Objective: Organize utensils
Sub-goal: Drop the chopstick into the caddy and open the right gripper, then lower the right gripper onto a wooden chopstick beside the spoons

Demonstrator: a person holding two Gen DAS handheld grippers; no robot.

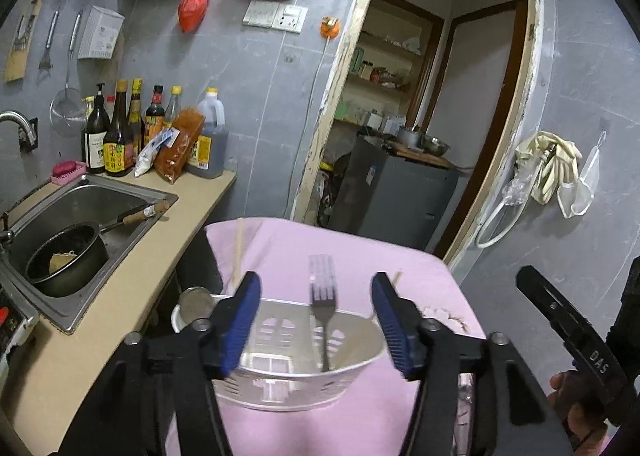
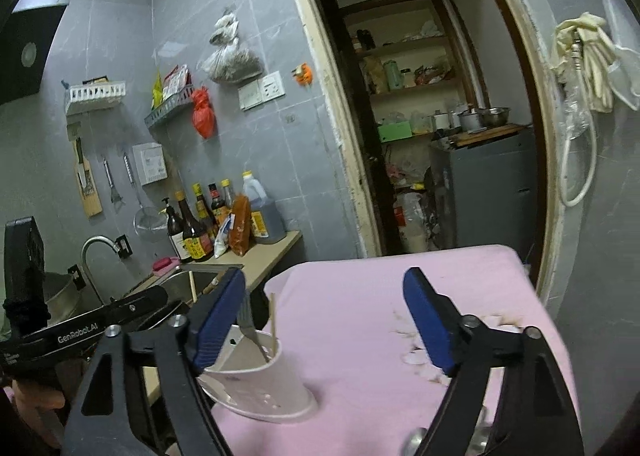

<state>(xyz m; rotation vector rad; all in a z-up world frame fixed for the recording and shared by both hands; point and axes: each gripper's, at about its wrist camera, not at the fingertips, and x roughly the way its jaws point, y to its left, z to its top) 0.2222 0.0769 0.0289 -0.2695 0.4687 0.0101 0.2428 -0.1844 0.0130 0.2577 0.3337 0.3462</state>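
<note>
A white slotted utensil holder (image 1: 296,360) stands on a pink cloth. A metal fork (image 1: 322,296) stands upright inside it, tines up. Wooden chopsticks (image 1: 239,252) lean in it at the left. My left gripper (image 1: 316,320) is open, its blue pads on either side of the holder, just above its rim. In the right wrist view the holder (image 2: 256,380) sits at lower left with the fork (image 2: 250,326) and a chopstick (image 2: 273,320) in it. My right gripper (image 2: 324,320) is open and empty above the cloth, right of the holder. A spoon bowl (image 2: 414,441) shows at the bottom edge.
The pink-covered table (image 2: 400,288) stands by a doorway. To the left is a counter with a sink (image 1: 80,208) holding a dark pot (image 1: 64,256), and bottles (image 1: 120,128) at the wall. A metal cup (image 1: 194,302) sits left of the holder.
</note>
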